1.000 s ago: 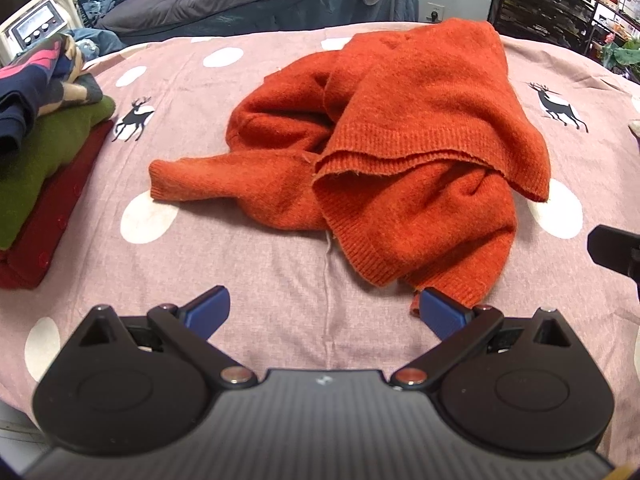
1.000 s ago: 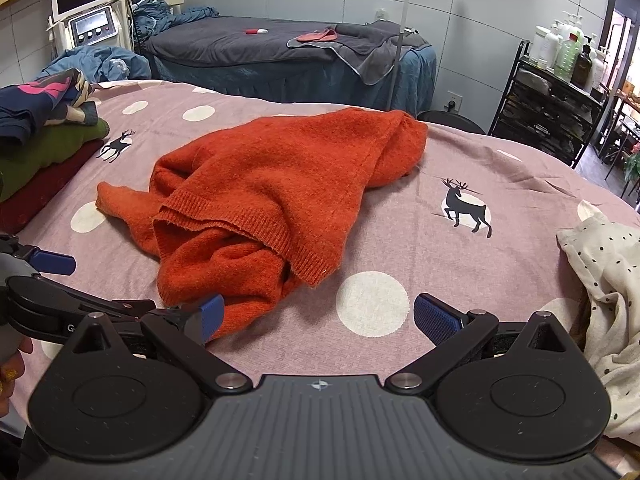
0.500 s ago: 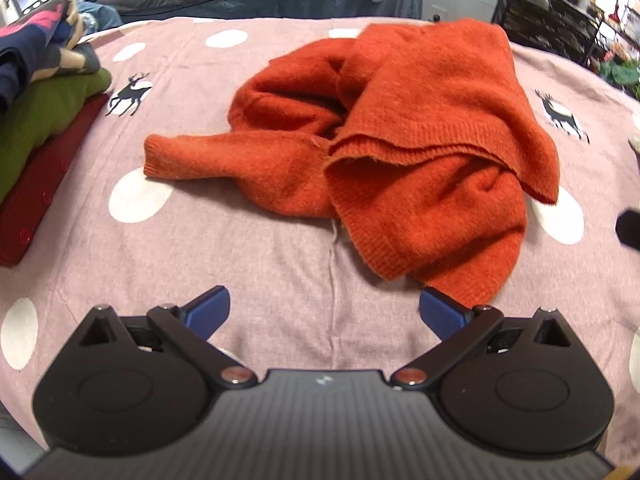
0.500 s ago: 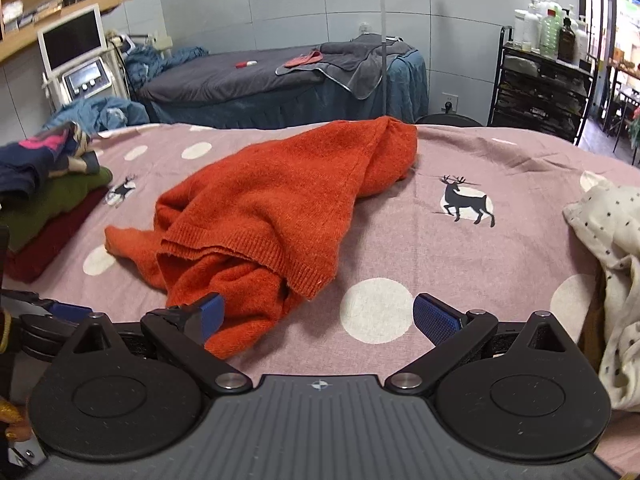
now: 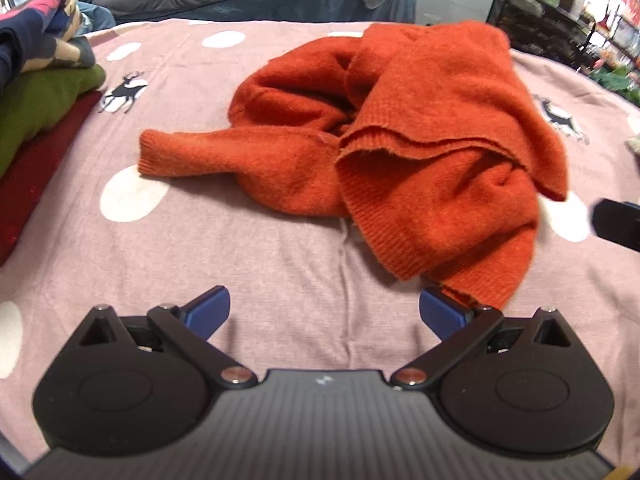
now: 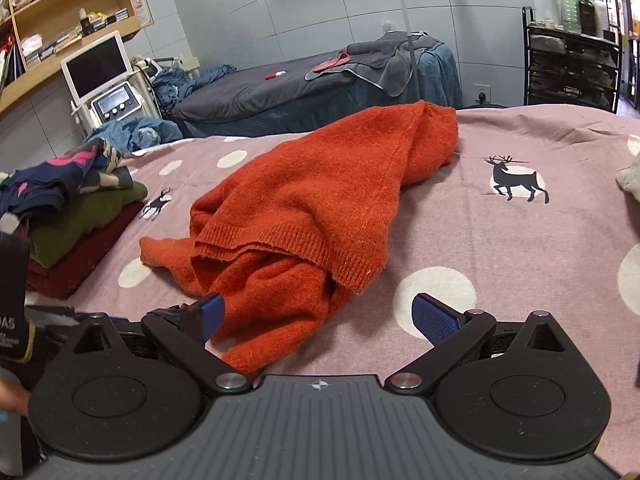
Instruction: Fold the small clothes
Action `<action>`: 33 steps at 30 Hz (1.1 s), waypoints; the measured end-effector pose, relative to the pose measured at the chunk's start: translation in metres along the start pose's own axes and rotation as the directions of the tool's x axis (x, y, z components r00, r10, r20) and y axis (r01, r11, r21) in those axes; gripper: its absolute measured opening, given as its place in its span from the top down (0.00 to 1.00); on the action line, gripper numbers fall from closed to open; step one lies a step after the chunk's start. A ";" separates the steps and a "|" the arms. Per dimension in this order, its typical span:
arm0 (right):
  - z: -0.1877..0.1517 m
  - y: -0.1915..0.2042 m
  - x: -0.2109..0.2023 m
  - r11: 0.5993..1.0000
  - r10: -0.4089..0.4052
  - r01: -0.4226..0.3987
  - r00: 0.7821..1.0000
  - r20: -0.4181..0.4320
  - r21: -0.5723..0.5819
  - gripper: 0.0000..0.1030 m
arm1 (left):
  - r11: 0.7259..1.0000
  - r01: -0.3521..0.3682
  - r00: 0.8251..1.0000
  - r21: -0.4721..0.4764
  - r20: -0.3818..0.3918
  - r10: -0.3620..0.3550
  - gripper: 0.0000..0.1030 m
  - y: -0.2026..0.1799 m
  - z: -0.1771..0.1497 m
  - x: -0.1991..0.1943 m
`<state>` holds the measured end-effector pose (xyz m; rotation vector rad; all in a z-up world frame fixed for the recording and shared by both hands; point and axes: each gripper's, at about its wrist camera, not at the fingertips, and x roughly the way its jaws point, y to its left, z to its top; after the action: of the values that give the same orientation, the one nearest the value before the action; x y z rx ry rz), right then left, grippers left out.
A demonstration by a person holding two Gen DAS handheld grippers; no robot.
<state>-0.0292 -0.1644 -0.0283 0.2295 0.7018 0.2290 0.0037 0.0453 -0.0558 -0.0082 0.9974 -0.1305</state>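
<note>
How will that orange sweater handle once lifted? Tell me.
The orange sweater lies crumpled in soft folds, so it will likely droop and sag. Its loose sleeve will probably dangle. The thick fuzzy knit should grip well, not slip.

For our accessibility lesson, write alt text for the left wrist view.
A crumpled orange sweater lies on a pink spotted bedspread, one sleeve stretched left. The open left tool hovers near its hem; folded clothes are stacked at left.

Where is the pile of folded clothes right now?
The pile of folded clothes sits at the left edge of the bed in both views, to the left of the crumpled orange sweater.
</note>
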 end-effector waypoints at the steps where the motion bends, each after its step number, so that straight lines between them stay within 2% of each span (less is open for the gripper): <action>1: 0.001 -0.001 0.002 1.000 -0.003 0.003 1.000 -0.002 0.004 0.00 | 1.000 0.011 1.000 -0.012 0.007 -0.011 0.00 0.002 -0.001 -0.001; 5: 0.007 0.000 0.013 1.000 -0.011 0.011 1.000 -0.015 -0.001 0.00 | 0.998 0.015 1.000 -0.057 -0.003 -0.015 0.00 0.005 0.003 -0.001; 13: 0.019 0.005 0.032 0.998 -0.049 0.048 0.998 -0.049 -0.034 0.00 | 1.000 -0.020 1.000 -0.024 0.012 0.020 0.00 0.003 0.008 -0.006; 21: 0.024 -0.008 0.058 0.996 -0.006 0.011 0.998 -0.056 0.087 0.00 | 0.999 -0.017 1.000 -0.027 -0.019 0.016 0.00 0.006 0.005 -0.002; 22: 0.023 -0.008 0.060 0.995 0.001 0.005 0.998 -0.058 0.100 0.09 | 1.000 -0.017 1.000 -0.026 -0.023 0.016 0.00 0.005 0.004 -0.002; 23: 0.023 -0.010 0.062 0.993 0.006 0.001 0.998 -0.063 0.118 0.25 | 1.000 -0.016 0.999 -0.026 -0.028 0.015 0.00 0.005 0.004 -0.001; 24: 0.022 -0.011 0.064 0.990 0.017 -0.007 0.998 -0.069 0.144 0.29 | 0.999 -0.015 0.999 -0.028 -0.032 0.014 0.00 0.005 0.003 0.000; 25: 0.020 -0.014 0.065 0.985 0.034 -0.022 0.997 -0.070 0.170 0.40 | 0.999 -0.013 0.999 -0.030 -0.037 0.012 0.00 0.005 0.002 0.000; 26: 0.019 -0.014 0.063 0.982 0.051 -0.038 0.997 -0.064 0.188 0.56 | 0.999 -0.008 0.999 -0.033 -0.041 0.007 0.00 0.005 0.001 0.001; 27: 0.018 -0.014 0.059 0.980 0.057 -0.046 0.997 -0.049 0.192 0.65 | 0.999 -0.006 0.999 -0.036 -0.043 0.005 0.00 0.005 0.000 0.002; 28: 0.017 -0.013 0.054 0.982 0.051 -0.044 0.998 -0.030 0.183 0.78 | 0.999 -0.006 0.999 -0.039 -0.046 0.004 0.00 0.006 -0.001 0.003; 33: 0.016 -0.018 0.010 0.987 0.050 -0.063 0.994 0.092 0.148 0.85 | 0.998 0.002 0.998 -0.055 -0.057 -0.005 0.00 0.005 -0.002 0.005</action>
<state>-0.0091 -0.1807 -0.0274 0.4024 0.6256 0.2185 0.0051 0.0503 -0.0616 -0.0567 1.0575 -0.1073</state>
